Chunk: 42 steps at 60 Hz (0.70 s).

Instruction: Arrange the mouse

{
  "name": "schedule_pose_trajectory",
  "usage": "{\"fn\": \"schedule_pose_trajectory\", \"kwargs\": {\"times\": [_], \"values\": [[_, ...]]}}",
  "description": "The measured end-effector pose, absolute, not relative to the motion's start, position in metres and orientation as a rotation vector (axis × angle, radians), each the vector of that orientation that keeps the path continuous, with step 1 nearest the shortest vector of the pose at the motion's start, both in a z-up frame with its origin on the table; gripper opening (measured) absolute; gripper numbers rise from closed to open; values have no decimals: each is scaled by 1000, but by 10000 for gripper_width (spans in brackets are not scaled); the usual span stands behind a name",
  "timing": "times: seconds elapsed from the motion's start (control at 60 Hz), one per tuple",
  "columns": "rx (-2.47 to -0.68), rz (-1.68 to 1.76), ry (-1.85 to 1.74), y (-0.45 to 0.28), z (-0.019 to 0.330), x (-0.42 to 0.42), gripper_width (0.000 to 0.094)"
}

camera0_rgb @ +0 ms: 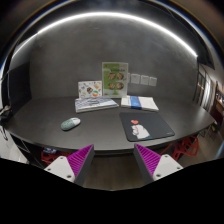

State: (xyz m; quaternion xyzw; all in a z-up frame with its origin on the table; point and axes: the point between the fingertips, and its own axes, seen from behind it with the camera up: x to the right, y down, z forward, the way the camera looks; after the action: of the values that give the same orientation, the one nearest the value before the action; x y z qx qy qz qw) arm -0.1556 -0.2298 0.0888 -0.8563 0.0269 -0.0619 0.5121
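Observation:
A pale grey-green mouse [70,124] lies on the dark round table [50,115], beyond my left finger. A dark mouse mat [150,124] lies to the right, beyond my right finger, with a small white object [139,130] on it. My gripper [112,160] is open and empty, held back from the table's near edge. Its purple pads [77,159] stand wide apart with nothing between them.
At the back of the table stand an upright green-and-white card [115,79], a stack of papers [95,102] and a blue-edged booklet [139,102]. A grey wall with sockets [146,79] rises behind. Chair parts [186,148] show below the table's right edge.

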Motion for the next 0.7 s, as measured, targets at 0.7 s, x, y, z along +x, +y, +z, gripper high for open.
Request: {"fn": "schedule_pose_trajectory", "kwargs": {"times": [0.7], "values": [[-2165,227,-267,-36,-13,-373,831]]}}
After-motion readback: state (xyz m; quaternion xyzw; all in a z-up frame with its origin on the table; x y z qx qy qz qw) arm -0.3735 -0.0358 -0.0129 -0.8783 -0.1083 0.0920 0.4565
